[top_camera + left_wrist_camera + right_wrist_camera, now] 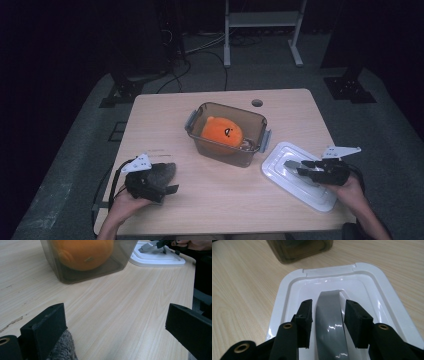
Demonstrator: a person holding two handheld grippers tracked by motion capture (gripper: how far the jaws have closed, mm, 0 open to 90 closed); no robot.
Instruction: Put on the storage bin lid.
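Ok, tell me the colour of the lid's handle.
Grey handle on the white lid, clearest in the right gripper view.

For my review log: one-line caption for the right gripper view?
Right tongs straddle the grey handle of the white lid, pads not yet touching it.

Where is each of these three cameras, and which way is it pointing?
High view: above the person's side, facing forward and down on the table; forearms and both hands show.
Left gripper view: rides the left tongs, facing the box; its open jaws show.
Right gripper view: rides the right tongs, facing the white lid; its jaws flank the grey handle.
All share box and lid.
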